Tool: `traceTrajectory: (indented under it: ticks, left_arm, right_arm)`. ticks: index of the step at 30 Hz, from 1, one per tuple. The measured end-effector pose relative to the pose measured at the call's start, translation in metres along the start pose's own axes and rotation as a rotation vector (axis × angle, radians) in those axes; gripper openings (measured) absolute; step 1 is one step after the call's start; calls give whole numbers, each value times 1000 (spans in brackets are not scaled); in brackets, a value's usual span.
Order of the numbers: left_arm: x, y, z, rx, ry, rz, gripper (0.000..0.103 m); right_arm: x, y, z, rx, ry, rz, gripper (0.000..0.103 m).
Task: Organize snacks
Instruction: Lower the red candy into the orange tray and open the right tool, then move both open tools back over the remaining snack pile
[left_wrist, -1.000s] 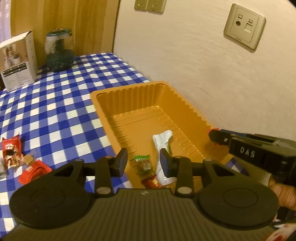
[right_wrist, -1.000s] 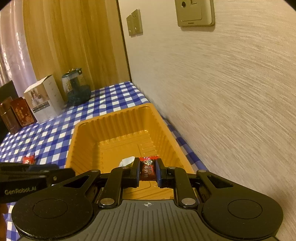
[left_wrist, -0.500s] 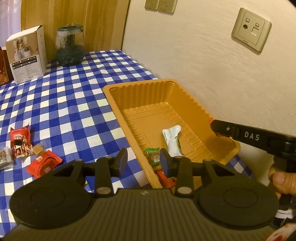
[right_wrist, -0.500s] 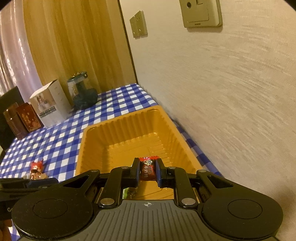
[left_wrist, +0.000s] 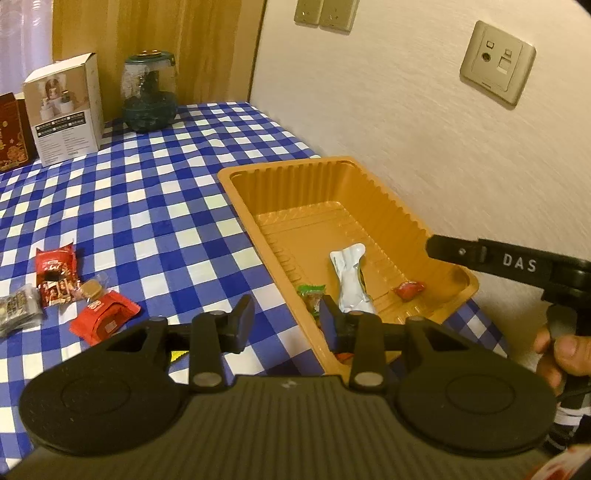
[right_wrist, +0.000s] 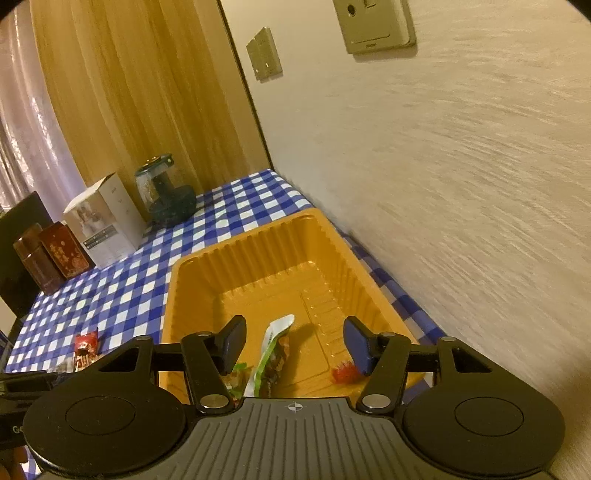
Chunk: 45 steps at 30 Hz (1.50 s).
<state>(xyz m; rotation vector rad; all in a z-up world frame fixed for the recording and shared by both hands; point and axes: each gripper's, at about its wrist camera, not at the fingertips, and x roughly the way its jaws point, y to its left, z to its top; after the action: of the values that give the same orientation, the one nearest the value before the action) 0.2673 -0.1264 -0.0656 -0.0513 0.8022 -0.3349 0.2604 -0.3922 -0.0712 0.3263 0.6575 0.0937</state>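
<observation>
An orange plastic tray (left_wrist: 295, 173) (right_wrist: 207, 258) sits on the blue checked tablecloth by the wall. In it lie a white-green packet (left_wrist: 351, 277) (right_wrist: 275, 350), a green candy (left_wrist: 312, 295) and a small red candy (left_wrist: 408, 288) (right_wrist: 345, 373). My right gripper (right_wrist: 295, 345) is open and empty above the tray's near end; it also shows in the left wrist view (left_wrist: 454, 251). My left gripper (left_wrist: 286, 321) is open and empty over the tray's near left rim. Loose snacks lie on the cloth at left: a red packet (left_wrist: 55, 264), a red pouch (left_wrist: 105, 317), a dark packet (left_wrist: 18, 308).
A white box (left_wrist: 64, 110), a dark glass jar (left_wrist: 149, 96) and red-brown boxes (right_wrist: 48, 258) stand at the back of the table. The wall (left_wrist: 406, 129) runs close along the tray's right side. A small round biscuit pack (left_wrist: 90, 290) lies among the loose snacks.
My right gripper has opened and let go of the small red candy, which now lies in the tray. My left gripper has drawn back and to the left, showing more of the loose snacks.
</observation>
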Motion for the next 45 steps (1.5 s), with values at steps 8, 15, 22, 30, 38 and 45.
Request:
traceTrajectory:
  ticks: [8, 15, 22, 30, 38, 45]
  left_arm:
    - [-27, 9, -8, -26, -17, 23, 46]
    - [-58, 16, -17, -43, -28, 37, 53]
    - [-89, 23, -30, -62, -43, 57, 62]
    - [-123, 41, -45, -89, -67, 100, 70]
    - [-152, 63, -57, -122, -98, 145, 82]
    - [-169, 84, -68, -147, -102, 184, 86]
  right_arm:
    - [-28, 14, -15, -15, 14, -12, 59]
    - [-52, 33, -30, -12, 29, -6, 59]
    - [-74, 53, -37, -17, 28, 17, 59]
    - [-92, 80, -44, -44, 26, 56, 61]
    - [-100, 106, -53, -81, 33, 91, 61]
    - [-103, 125, -59, -101, 29, 120, 61]
